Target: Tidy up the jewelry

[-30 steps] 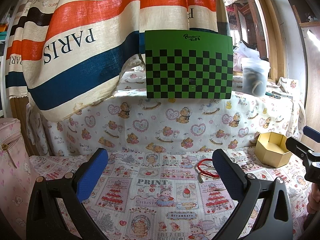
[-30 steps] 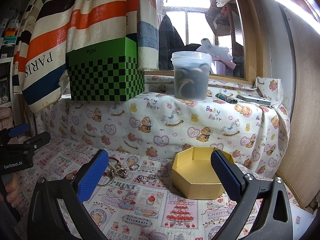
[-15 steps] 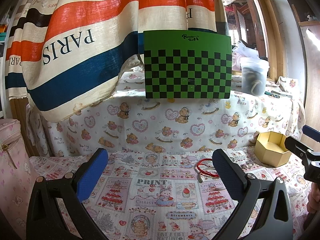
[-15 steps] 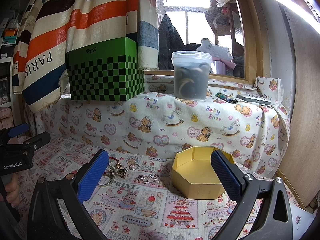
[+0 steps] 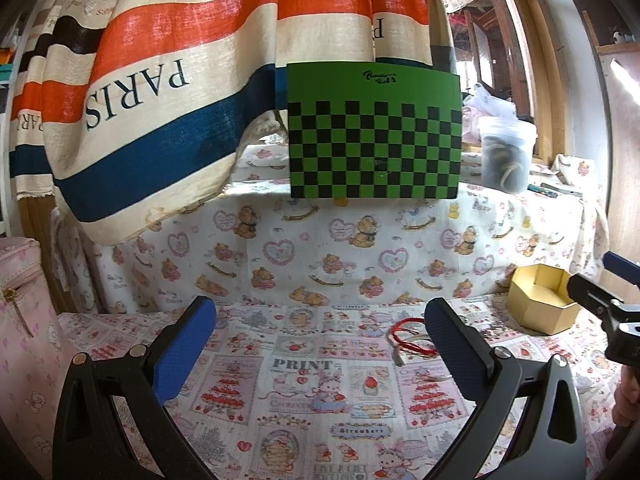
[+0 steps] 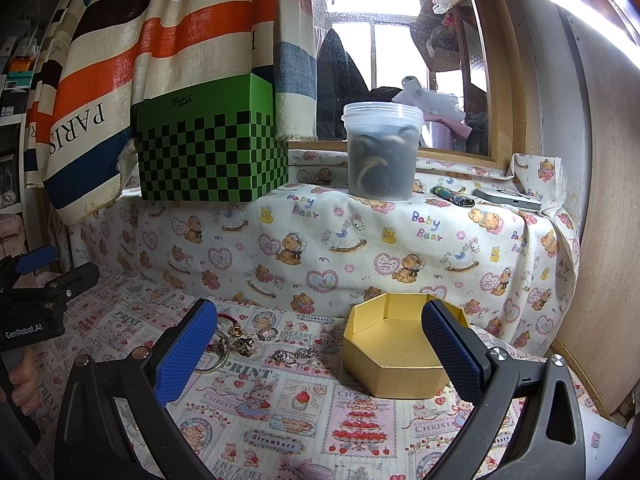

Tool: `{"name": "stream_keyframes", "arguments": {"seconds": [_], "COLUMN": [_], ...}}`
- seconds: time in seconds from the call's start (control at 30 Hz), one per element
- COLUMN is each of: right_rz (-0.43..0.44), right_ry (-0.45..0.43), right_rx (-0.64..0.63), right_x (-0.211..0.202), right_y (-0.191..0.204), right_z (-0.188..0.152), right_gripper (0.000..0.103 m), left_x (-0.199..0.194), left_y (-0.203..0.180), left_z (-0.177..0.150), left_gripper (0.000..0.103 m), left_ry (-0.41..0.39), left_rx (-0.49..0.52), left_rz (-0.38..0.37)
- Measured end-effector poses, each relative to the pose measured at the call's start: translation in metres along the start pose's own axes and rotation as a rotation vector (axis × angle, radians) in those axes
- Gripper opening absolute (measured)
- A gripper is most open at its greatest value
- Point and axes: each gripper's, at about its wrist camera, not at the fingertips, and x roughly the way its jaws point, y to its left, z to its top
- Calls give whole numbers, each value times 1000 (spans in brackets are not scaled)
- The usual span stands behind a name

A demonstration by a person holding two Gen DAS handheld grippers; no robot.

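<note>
The left gripper (image 5: pixel 320 344) is spread wide and empty; a red cord bracelet (image 5: pixel 408 338) lies at three o'clock just beside its right finger. The right gripper (image 6: pixel 320 344) gapes wide too, with rings and trinkets (image 6: pixel 256 344) scattered at nine o'clock and the open gold box (image 6: pixel 400 376) at three. Printed cloth (image 6: pixel 280 420) lies bare at six.

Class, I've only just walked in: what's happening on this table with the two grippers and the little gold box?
A person holds a gripper in each hand above a patterned tablecloth. The left gripper and the right gripper are both open and hold nothing. The gold box sits open and empty. The jewelry, a red cord bracelet, rings and small trinkets, lies loose on the cloth beside the box. Sorting has not visibly begun.
</note>
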Motion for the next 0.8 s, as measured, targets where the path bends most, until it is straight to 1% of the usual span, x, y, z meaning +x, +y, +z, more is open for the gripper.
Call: {"name": "stream_keyframes", "arguments": {"seconds": [0.13,0.37,0.5,0.6,0.67,0.8], "right_rz": [0,-12,-12,-7,-3,-3], "right_ry": [9,11,12,15,16,5], "right_rx": [-10,-21,-14,-14,-14,-7], "right_x": [1,1,1,2,2,0], "right_y": [1,4,2,1,1,0], "right_z": [-1,-1,-1,-1,-1,-1], "right_gripper": [103,103,103,103,103,103], "left_x": [-1,-3,-1,-3,-6,-5], "left_y": [1,-2,2,3,2,3], "left_z": [1,2,2,1,1,1], "left_gripper": [103,103,103,103,103,103], "left_ry": [-4,-14,7,-6,-22,-13], "left_rx": [-10,3,-22,-33,-28,-25], "left_rz": [-1,-1,-5,22,62,50]}}
